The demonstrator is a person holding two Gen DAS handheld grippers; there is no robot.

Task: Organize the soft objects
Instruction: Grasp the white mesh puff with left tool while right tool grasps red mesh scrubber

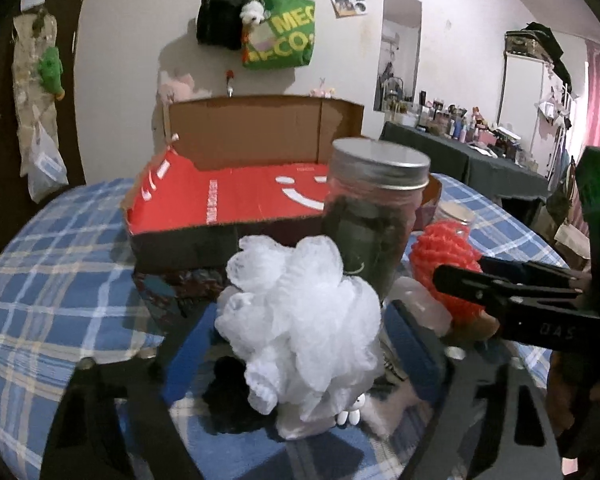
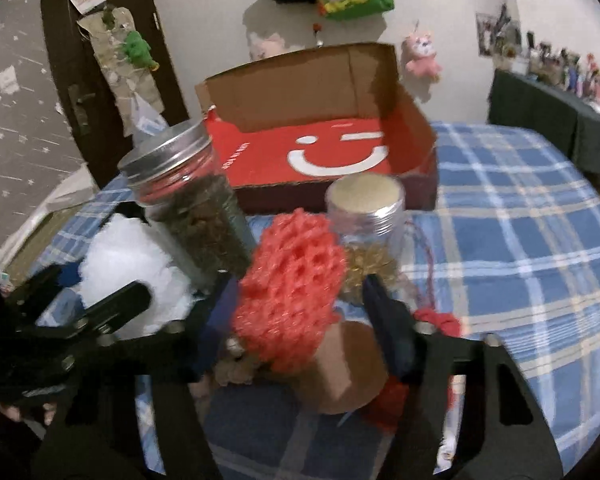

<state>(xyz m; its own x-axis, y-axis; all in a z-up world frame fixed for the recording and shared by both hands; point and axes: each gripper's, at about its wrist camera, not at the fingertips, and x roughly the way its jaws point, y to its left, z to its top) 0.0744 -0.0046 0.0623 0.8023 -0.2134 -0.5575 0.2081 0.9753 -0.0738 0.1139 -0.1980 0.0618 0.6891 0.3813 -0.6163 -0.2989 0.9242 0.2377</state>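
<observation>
A white mesh bath pouf (image 1: 300, 312) fills the space between the fingers of my left gripper (image 1: 296, 316), which is shut on it; the pouf looks held off the cloth. A red mesh pouf (image 2: 288, 292) sits between the fingers of my right gripper (image 2: 296, 288), which is shut on it. In the left wrist view the red pouf (image 1: 436, 248) shows at the right behind a black finger (image 1: 500, 292) of the right gripper. The white pouf (image 2: 128, 256) and the left gripper (image 2: 96, 284) appear at the left of the right wrist view.
An open cardboard box (image 1: 236, 200) with a red floor and a white smile stands behind on the blue plaid cloth (image 2: 520, 240). A tall jar (image 1: 372, 216) with a metal lid and a small jar (image 2: 368, 216) stand close in front. A brown block (image 2: 340, 364) and red yarn (image 2: 440, 320) lie below.
</observation>
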